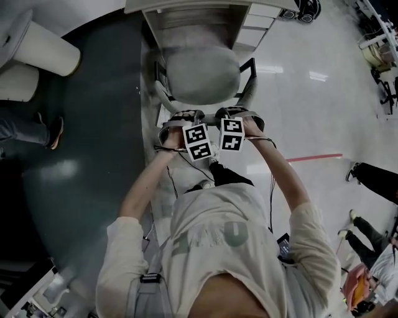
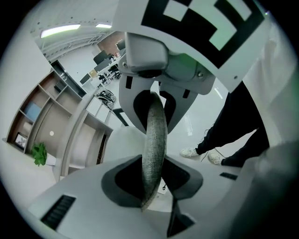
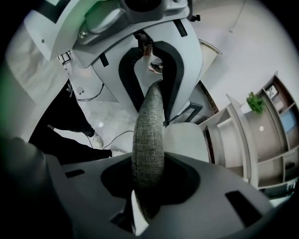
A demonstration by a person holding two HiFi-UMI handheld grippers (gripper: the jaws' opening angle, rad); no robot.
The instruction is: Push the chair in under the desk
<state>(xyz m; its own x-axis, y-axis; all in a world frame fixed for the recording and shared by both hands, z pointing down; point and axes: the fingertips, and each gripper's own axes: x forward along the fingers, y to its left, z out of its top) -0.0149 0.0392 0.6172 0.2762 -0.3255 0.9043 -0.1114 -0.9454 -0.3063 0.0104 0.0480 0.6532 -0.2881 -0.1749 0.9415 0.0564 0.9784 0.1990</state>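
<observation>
The chair [image 1: 202, 74] stands at top centre. Its rounded, grey padded seat is just short of the pale counter [image 1: 186, 6]. The backrest [image 2: 154, 149] is a thin, curved rim of coarse grey weave. The left gripper [image 1: 181, 119] and right gripper [image 1: 239, 117] sit side by side on it, each with its fingers narrowed and clamped on that rim. Dull dark carpet [image 1: 93, 155] lies to the left and open glossy floor [image 1: 311, 112] to the right. Drawers [image 1: 258, 28] edge the gap at upper right.

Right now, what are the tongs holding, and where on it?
The chair, by the top edge of its backrest: left tongs and right tongs each clamp the grey padded rim.
</observation>
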